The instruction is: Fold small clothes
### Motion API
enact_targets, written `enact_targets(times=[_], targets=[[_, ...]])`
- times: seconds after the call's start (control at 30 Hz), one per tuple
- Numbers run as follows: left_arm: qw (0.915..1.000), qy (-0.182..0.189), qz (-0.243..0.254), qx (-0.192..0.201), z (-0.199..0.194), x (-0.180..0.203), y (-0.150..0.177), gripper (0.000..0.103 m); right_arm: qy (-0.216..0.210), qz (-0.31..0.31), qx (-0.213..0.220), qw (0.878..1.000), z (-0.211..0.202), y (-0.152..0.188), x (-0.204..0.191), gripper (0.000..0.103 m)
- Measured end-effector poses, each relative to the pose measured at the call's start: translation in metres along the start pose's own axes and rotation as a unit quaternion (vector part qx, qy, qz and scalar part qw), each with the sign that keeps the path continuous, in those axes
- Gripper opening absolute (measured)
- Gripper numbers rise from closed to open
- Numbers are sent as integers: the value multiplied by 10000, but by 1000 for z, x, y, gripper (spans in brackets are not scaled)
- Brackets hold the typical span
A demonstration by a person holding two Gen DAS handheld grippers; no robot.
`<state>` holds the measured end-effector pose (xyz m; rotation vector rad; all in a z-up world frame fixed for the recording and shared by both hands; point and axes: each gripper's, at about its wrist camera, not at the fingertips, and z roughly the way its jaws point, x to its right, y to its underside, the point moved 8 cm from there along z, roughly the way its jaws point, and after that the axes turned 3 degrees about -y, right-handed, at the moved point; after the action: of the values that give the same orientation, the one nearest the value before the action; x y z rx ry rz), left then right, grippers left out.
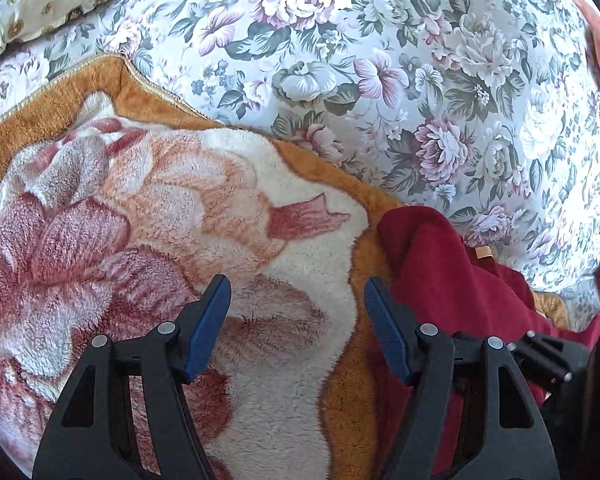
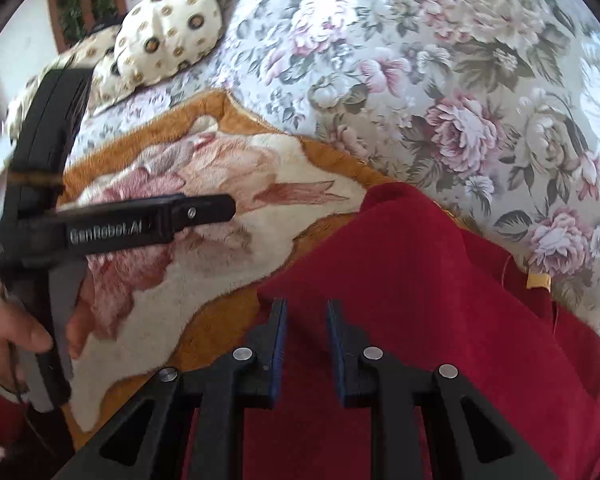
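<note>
One marking reads clearly: "GenRobot.AI", in pale letters on the black side of the left gripper point(image 2: 188, 216), seen from the right wrist view where that gripper crosses the left part of the picture. The lettering runs along the gripper's body, just behind the screw near its tip. Further back on the same black body, at the picture's far left edge, there is a second patch of pale lettering, but it is blurred and cut off and cannot be read. A small tan tag point(image 2: 538, 281) sits at the edge of the red garment point(image 2: 420, 280); no writing can be made out on it.
</note>
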<state>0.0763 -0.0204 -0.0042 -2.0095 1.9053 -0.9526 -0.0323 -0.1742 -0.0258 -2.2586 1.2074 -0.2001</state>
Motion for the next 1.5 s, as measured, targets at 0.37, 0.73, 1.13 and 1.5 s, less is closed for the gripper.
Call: enact_targets(times=[0.37,0.73,1.13,1.5], targets=[[9995,161,-125,248,-15,3,-10,69,-830,307,251,9958,2,-4,-28,0],[9992,319,151,200,-12,24,-2,69,145,1349,868,9870,-42,-18,52,22],[9941,282,898,-532,28,66,35,69,473,1710,233,9839,73,-53,103,22],[9924,658,1040,-64,-3,88,30,69,1670,2682,280,9484,-98,83,164,22]])
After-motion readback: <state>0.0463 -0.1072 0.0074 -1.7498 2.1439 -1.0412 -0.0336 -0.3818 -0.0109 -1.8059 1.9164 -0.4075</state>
